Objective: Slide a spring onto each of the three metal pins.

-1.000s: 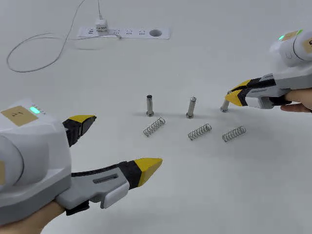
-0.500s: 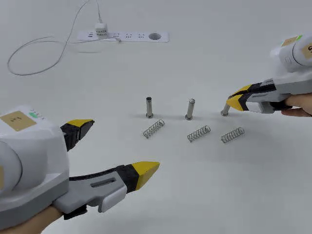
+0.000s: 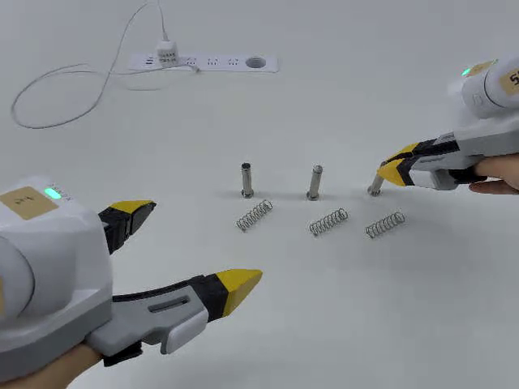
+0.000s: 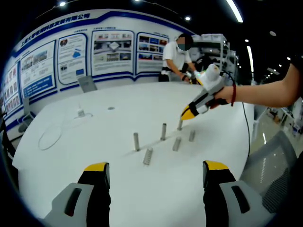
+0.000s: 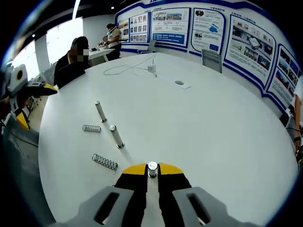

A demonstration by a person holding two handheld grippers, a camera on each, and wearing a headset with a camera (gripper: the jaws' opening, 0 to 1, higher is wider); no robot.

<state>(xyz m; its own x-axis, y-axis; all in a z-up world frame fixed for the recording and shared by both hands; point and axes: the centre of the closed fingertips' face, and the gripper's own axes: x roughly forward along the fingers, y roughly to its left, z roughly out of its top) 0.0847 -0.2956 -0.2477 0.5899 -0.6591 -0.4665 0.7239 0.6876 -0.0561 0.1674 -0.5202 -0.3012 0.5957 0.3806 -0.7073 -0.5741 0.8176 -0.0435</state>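
Three metal pins stand in a row on the white table: left pin (image 3: 246, 179), middle pin (image 3: 315, 181), right pin (image 3: 375, 185). A spring lies in front of each: left spring (image 3: 254, 215), middle spring (image 3: 328, 221), right spring (image 3: 384, 224). My right gripper (image 3: 392, 168) reaches in from the right, its yellow tips shut around the top of the right pin (image 5: 152, 166). My left gripper (image 3: 190, 247) hovers open and holds nothing at the near left, well short of the springs (image 4: 147, 156).
A white power strip (image 3: 207, 61) with a plug and a looping white cable (image 3: 57, 89) lies at the far side of the table. In the right gripper view, people (image 5: 75, 59) stand beyond the table's edge.
The picture has drifted slightly with the head. The right gripper stays at the right pin, and the left gripper stays open in the same spot.
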